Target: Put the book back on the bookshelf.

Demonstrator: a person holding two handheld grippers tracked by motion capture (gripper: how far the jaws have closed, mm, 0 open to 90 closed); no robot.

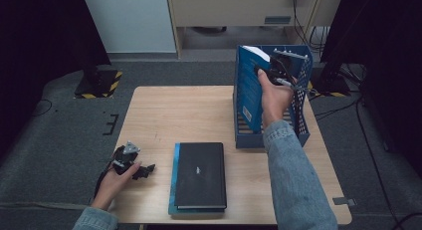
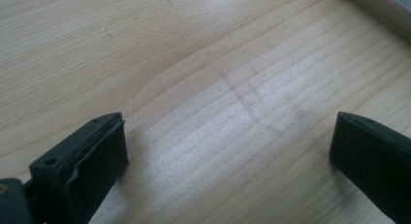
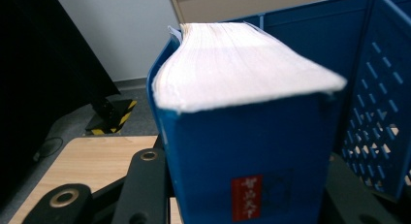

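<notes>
The right gripper [image 1: 275,70], held up in the person's right hand [image 1: 274,98] over the far right part of the table, has its two black jaws pinching a thick blue-covered paperback book [image 1: 250,85]. In the right gripper view the jaws stand on either side of the book [image 3: 242,136], pressed against its front and back covers, spread only as wide as the book is thick. The book stands upright with its white page edge on top and its blue spine, bearing a small red label [image 3: 246,197], facing the gripper's camera; the top pages fan a little to one side. From the high view it sits at the left side of the blue perforated plastic file rack [image 1: 302,85] on the far right of the light wooden table [image 1: 164,115], with its lower part inside the rack and its top above the rack's wall.

The left gripper [image 1: 133,165] lies low on the near left part of the table under the person's left hand [image 1: 115,182]. Its jaws are spread wide with only bare wood [image 2: 218,112] between them, holding nothing.

A flat black hardcover book [image 1: 200,174] lies on a thin blue book [image 1: 172,180] at the table's near middle, well apart from the rack
</notes>
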